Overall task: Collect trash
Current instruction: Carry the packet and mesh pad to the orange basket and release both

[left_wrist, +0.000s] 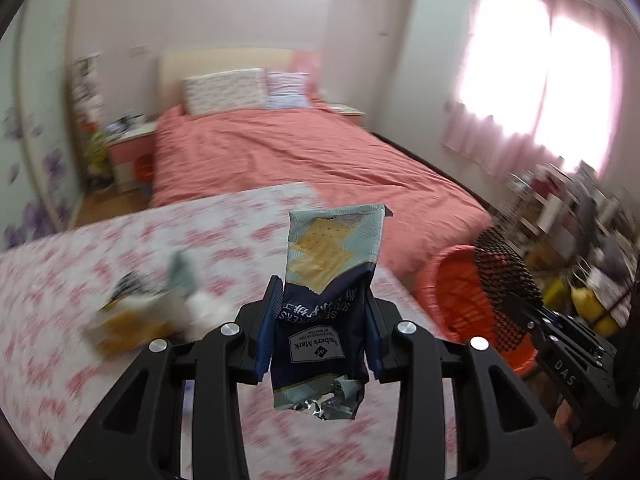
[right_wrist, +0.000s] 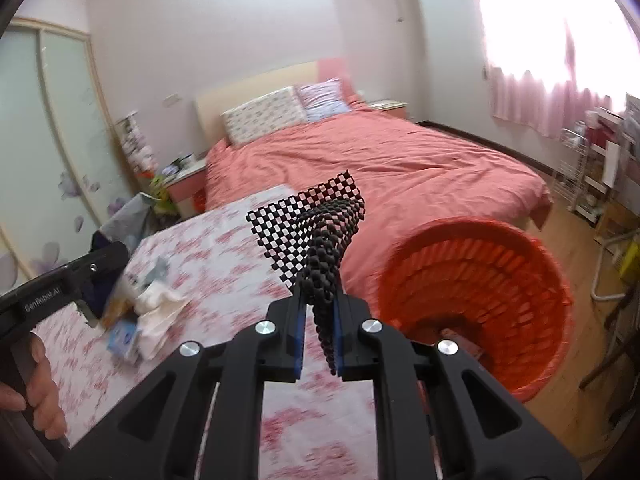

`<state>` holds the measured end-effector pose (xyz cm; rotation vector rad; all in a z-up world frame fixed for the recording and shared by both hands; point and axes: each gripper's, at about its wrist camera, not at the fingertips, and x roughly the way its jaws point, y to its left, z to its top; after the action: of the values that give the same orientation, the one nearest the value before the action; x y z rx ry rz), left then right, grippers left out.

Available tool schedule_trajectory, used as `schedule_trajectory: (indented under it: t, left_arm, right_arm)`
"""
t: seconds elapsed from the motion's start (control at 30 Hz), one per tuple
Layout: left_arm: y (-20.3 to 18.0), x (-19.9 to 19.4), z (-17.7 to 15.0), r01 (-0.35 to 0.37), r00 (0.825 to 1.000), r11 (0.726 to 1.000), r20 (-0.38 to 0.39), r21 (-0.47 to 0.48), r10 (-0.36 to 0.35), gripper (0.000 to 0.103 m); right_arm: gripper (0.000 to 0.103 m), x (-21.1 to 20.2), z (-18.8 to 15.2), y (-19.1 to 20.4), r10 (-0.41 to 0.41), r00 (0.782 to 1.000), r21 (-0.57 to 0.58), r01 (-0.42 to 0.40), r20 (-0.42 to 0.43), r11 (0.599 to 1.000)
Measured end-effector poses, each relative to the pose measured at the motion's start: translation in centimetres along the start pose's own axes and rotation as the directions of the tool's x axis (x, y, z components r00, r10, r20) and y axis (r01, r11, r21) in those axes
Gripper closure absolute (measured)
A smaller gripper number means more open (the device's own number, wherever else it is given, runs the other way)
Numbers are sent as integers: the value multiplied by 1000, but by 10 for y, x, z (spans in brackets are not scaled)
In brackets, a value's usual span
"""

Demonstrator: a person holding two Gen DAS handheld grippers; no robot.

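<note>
My left gripper (left_wrist: 322,320) is shut on an empty cracker wrapper (left_wrist: 332,280), blue and pale green, held upright above the flowered table (left_wrist: 80,300). My right gripper (right_wrist: 320,312) is shut on a piece of black mesh netting (right_wrist: 316,220), held above the table's right edge beside the orange trash basket (right_wrist: 476,296). The mesh (left_wrist: 506,276) and the basket (left_wrist: 452,292) also show in the left wrist view at the right. More trash lies on the table: crumpled white tissue (right_wrist: 156,312), a small blue packet (right_wrist: 120,338) and a blurred wrapper (left_wrist: 128,320).
A bed with a coral cover (right_wrist: 380,168) stands behind the table. A nightstand (right_wrist: 184,180) is at its left, a sliding wardrobe (right_wrist: 44,152) on the far left. Wire shelves with clutter (right_wrist: 592,172) stand at the right under a pink-curtained window (left_wrist: 540,80).
</note>
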<state>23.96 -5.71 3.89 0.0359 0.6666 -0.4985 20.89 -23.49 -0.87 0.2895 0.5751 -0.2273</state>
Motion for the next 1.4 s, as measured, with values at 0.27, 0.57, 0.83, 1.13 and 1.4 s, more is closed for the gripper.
schedule_trajectory:
  t: [0.27,0.57,0.83,1.13,1.4]
  left_arm:
    - [-69,55,14,179,983,971,-61,158,-171,66]
    - [-131,99,15,310,951,900,-108,306,-291,66]
    - [-153,129,-7,363,929,877,-202,316,-311,66]
    - [-153,140,-10,378,914,880,-268,287,-305,60]
    - [-155,142,-11,359,917,891,-283,279,-281,44]
  right_arm:
    - [91,-8,5,-57,-127,990,127,118,60,985]
    - [91,2,-4,-112,-225,973,251,208,42,945]
    - [91,20,-8,-140,-240,971,305,223,18,926]
    - [82,37,-4,-156,-214,977,344,203,-7,917]
    - [55,35,0,-166,-224,975,353,209,3,912]
